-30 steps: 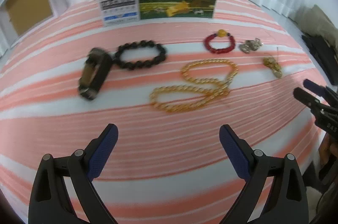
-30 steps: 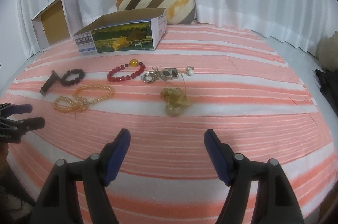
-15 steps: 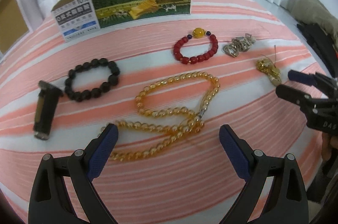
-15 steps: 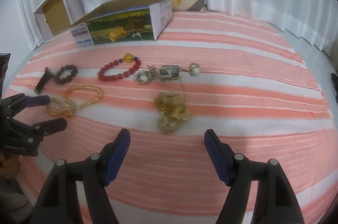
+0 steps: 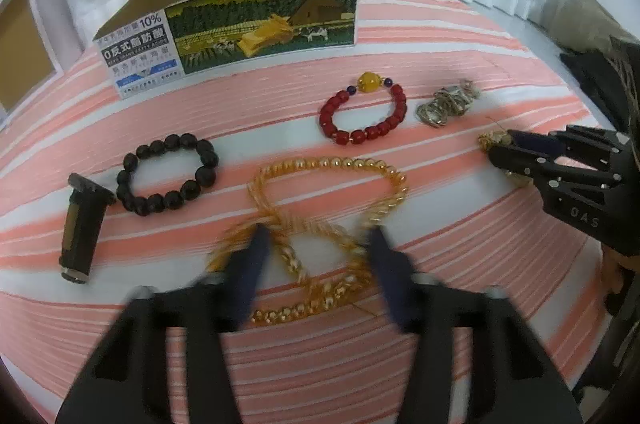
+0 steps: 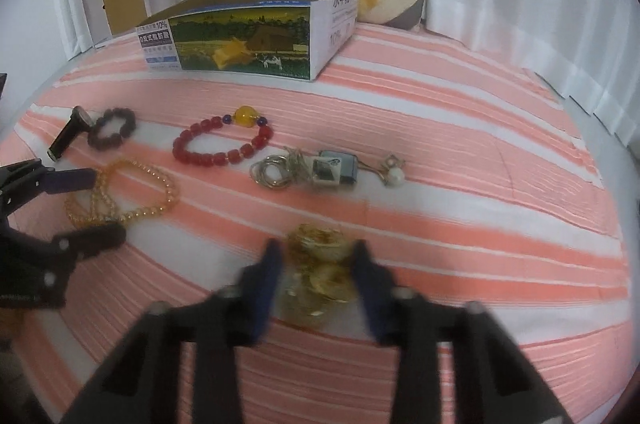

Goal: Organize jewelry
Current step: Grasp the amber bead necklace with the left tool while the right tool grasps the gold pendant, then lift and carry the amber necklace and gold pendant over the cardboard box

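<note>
The left gripper (image 5: pixel 316 244), jaws just closing, straddles the amber necklace (image 5: pixel 328 167); the right gripper (image 6: pixel 316 260), also closing, brackets the gold chain (image 6: pixel 320 256).

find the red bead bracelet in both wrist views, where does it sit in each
Left wrist view: the red bead bracelet lies right of centre in the upper half, just left of the silver ring cluster.
Right wrist view: the red bead bracelet lies left of centre, again just left of the silver ring cluster.
Shared landmark: the printed cardboard box stands behind it in both.
</note>
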`<action>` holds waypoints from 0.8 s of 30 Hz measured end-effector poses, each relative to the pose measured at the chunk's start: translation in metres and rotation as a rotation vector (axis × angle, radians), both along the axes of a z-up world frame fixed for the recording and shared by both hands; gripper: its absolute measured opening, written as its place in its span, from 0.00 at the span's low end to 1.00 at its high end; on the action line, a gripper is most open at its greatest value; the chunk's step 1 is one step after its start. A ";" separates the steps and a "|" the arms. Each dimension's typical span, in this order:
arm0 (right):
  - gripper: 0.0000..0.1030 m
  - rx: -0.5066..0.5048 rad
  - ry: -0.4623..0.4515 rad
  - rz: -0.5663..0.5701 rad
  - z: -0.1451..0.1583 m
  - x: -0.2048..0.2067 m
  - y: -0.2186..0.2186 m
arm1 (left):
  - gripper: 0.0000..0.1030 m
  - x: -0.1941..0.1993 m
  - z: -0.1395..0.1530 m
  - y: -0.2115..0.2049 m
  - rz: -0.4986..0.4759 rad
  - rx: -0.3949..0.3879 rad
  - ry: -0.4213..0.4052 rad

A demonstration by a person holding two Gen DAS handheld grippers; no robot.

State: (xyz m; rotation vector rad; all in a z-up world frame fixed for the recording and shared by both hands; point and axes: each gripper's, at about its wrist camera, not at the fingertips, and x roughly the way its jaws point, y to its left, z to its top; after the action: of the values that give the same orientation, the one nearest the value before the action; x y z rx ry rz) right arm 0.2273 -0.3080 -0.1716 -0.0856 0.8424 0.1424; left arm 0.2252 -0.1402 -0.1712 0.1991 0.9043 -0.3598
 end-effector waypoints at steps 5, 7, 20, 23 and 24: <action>0.19 0.018 0.005 -0.025 0.001 -0.012 0.000 | 0.12 0.001 0.003 0.010 -0.006 -0.050 0.036; 0.19 0.047 0.010 -0.035 0.003 -0.020 -0.002 | 0.05 -0.005 0.009 0.017 -0.017 -0.068 0.021; 0.19 0.164 -0.015 -0.050 0.026 -0.064 -0.003 | 0.04 -0.032 0.033 0.058 0.009 -0.157 0.055; 0.19 0.177 -0.021 -0.045 0.033 -0.069 0.000 | 0.04 -0.034 0.042 0.066 0.023 -0.179 0.052; 0.19 0.180 -0.022 -0.044 0.035 -0.070 0.001 | 0.04 -0.035 0.046 0.070 0.032 -0.190 0.052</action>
State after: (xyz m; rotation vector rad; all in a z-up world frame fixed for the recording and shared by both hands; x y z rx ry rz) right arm 0.1573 -0.3075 -0.1368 0.1004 0.8056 0.1754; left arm 0.1900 -0.0704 -0.1251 0.0006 0.9174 -0.4200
